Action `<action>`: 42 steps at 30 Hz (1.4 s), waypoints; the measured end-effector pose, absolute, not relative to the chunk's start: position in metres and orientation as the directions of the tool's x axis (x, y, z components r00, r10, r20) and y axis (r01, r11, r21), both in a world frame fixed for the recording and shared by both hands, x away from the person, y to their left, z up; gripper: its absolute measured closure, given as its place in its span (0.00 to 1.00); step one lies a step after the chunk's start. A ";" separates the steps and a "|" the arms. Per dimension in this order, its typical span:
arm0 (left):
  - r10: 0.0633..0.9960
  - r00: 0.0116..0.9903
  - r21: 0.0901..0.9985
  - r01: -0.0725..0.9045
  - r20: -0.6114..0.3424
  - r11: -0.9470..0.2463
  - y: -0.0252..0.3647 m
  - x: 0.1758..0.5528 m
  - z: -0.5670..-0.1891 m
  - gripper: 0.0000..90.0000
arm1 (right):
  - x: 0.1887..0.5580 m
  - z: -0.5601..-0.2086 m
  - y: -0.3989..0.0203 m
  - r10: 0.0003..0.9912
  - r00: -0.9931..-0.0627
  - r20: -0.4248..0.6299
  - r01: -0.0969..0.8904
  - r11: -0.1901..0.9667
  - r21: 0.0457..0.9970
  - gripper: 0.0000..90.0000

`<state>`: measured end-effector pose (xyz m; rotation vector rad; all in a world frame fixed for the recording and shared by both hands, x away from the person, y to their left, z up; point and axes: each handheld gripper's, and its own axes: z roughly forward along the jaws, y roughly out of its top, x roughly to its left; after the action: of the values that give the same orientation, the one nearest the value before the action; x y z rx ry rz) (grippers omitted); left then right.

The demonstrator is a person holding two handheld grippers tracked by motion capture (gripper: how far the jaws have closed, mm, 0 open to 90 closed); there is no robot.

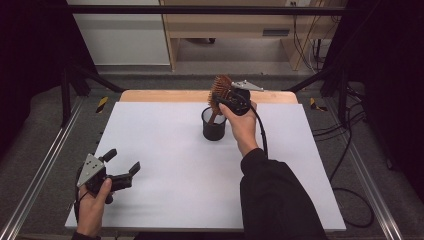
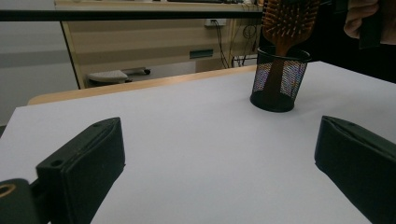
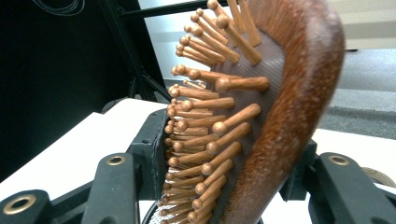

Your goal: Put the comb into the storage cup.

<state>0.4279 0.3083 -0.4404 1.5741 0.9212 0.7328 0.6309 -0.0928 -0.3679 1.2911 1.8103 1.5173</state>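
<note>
One wooden paddle hairbrush (image 1: 220,90) stands handle-down in a black mesh cup (image 1: 214,125) at about one o'clock on the white table (image 1: 165,165), its bristled head rising above the rim. The right gripper (image 1: 223,97) sits at the brush head, jaws on either side of it; the right gripper view puts the bristles against one jaw and the curved wooden back (image 3: 289,116) toward the other. Whether the pads press the wood or have just let go is hard to tell from here, though the narrow gap suggests a loosening hold, with the cup now bearing the brush. That placement makes sense: the mesh wall props the handle (image 2: 275,77) so the brush can stand upright by itself. Down at seven o'clock the left gripper (image 1: 122,167) rests low over the table in the person's hand, jaws spread wide with nothing between them, kept well apart from the cup so the working hand has room.
</note>
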 end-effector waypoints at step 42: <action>0.854 0.519 0.978 0.183 -0.013 -0.096 0.305 0.428 -0.442 0.02 | 0.632 -0.376 -0.112 0.859 -0.437 0.266 0.405 -0.076 0.911 0.51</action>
<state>0.4284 0.3048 -0.4417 1.5966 0.9093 0.7197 0.6316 -0.1124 -0.3755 1.3592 1.8026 1.5236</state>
